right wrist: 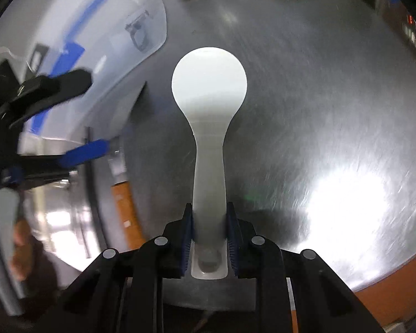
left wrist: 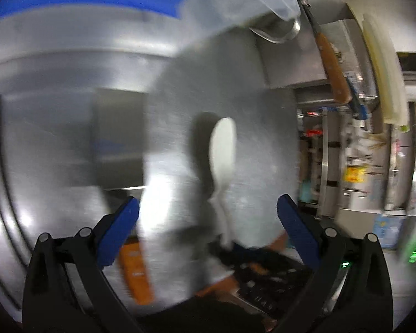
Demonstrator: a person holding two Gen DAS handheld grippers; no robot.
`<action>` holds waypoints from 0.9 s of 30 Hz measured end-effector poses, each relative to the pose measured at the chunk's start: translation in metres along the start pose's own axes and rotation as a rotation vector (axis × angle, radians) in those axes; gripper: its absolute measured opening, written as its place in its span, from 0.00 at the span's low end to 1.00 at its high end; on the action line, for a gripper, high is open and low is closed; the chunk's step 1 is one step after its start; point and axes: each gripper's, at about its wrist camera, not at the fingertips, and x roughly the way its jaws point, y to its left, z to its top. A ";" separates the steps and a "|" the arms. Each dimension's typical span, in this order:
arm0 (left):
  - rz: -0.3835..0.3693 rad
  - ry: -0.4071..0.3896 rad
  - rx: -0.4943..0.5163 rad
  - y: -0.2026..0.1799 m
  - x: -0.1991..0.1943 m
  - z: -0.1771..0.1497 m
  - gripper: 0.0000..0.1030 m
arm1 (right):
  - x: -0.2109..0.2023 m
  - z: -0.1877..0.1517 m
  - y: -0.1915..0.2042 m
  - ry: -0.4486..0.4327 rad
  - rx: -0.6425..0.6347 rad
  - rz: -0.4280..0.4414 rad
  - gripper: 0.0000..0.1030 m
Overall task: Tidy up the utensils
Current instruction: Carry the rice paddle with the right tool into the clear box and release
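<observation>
Right gripper (right wrist: 208, 230) pinches the white rice paddle (right wrist: 209, 88) by its handle, lower centre of frame; the blade points up-frame over the steel surface (right wrist: 319, 111). Pick-up step looks done. Left gripper (left wrist: 208, 216) spread wide, empty. Clear plastic container (right wrist: 97, 41) sits upper left. Next move, likely: carry the paddle to its place, keeping the grip firm.

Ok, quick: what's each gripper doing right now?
Left gripper: open, empty.
Right gripper: closed on the white rice paddle's handle.
</observation>
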 end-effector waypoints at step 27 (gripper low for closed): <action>-0.130 0.100 0.093 -0.048 0.060 -0.009 0.03 | -0.037 -0.023 0.002 -0.016 0.006 0.156 0.24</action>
